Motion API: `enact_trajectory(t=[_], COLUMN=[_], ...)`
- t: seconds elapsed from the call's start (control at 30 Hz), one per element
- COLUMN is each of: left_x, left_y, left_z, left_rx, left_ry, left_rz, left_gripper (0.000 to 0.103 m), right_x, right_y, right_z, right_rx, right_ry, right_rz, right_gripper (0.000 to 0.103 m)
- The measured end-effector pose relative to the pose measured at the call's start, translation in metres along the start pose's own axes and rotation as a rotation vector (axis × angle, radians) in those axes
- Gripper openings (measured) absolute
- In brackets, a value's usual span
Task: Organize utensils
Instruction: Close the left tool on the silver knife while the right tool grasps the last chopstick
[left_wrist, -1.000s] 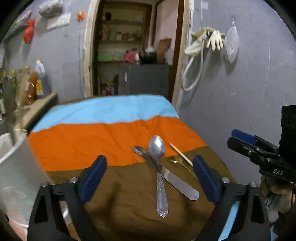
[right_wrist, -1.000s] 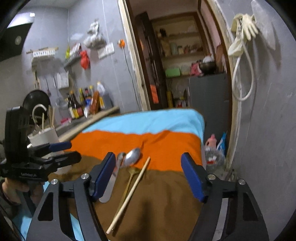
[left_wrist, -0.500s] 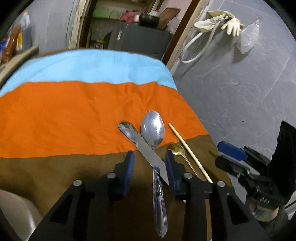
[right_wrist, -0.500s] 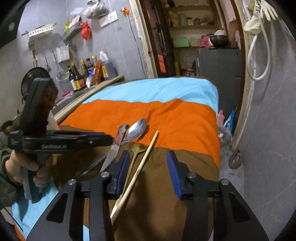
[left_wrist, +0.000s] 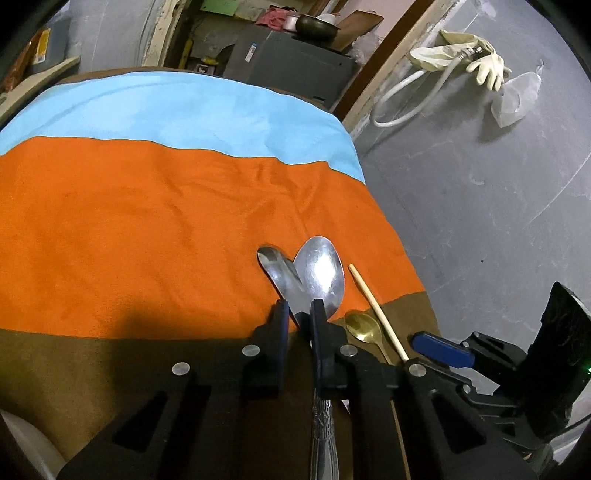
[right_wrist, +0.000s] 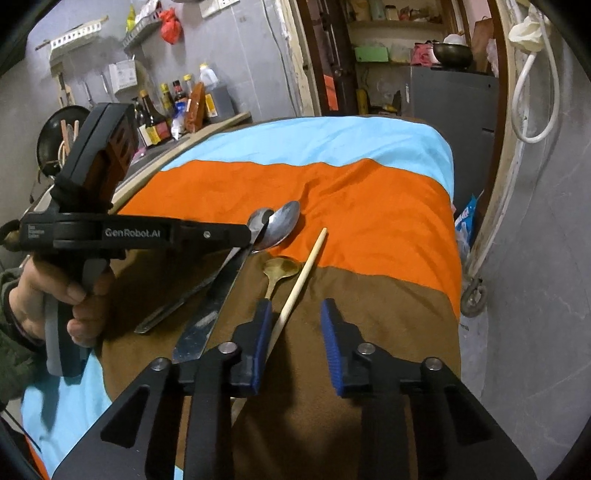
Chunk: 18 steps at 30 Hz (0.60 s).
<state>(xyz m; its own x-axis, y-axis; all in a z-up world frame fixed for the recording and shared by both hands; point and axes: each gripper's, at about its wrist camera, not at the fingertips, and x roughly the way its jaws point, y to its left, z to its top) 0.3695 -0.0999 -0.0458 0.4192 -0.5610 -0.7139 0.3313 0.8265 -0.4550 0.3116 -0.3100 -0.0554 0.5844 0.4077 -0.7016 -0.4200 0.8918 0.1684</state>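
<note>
A large silver spoon (left_wrist: 320, 271) lies across a table knife (left_wrist: 275, 264) on the striped cloth. A small gold spoon (left_wrist: 364, 326) and a wooden chopstick (left_wrist: 376, 308) lie just to their right. My left gripper (left_wrist: 299, 312) is nearly closed around the knife blade and the spoon's neck; contact is unclear. In the right wrist view, the left gripper (right_wrist: 251, 230) reaches the silver spoon (right_wrist: 282, 225) and the knife (right_wrist: 218, 299). My right gripper (right_wrist: 295, 314) is partly open, low over the chopstick (right_wrist: 303, 273), beside the gold spoon (right_wrist: 280, 267).
The striped cloth (left_wrist: 147, 221) covers the table, and its right edge drops off near a grey wall (left_wrist: 498, 203). A counter with bottles (right_wrist: 177, 103) stands to the left. A doorway with shelves and a grey cabinet (right_wrist: 450, 99) lies beyond the far end.
Both grippers moved forward and down toward the utensils. The left jaws narrowed from wide open to nearly closed around the knife and spoon. The right jaws narrowed over the chopstick.
</note>
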Motion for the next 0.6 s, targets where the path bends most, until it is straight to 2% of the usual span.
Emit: enact_trajectory(t=[0.13, 0.23, 0.5, 0.6], left_x=[0.0, 0.003, 0.002, -0.002], left_y=[0.002, 0.003, 0.004, -0.001], left_z=[0.002, 0.005, 0.008, 0.008], left_rx=[-0.017, -0.037, -0.073, -0.054], left_ry=[-0.004, 0.004, 0.044, 0.056], left_rz=[0.002, -0.019, -0.044, -0.044], left_gripper=[0.0, 0.0, 0.002, 0.008], right_x=[0.0, 0.003, 0.002, -0.001], right_y=[0.003, 0.009, 0.006, 0.003], right_z=[0.0, 0.0, 0.002, -0.001], right_rx=[-0.012, -0.044, -0.067, -0.068], right_ry=[0.001, 0.01, 0.005, 0.005], right_rz=[-0.031, -0.058, -0.088, -0.084], right_gripper=[0.016, 0.016, 0.015, 0.012])
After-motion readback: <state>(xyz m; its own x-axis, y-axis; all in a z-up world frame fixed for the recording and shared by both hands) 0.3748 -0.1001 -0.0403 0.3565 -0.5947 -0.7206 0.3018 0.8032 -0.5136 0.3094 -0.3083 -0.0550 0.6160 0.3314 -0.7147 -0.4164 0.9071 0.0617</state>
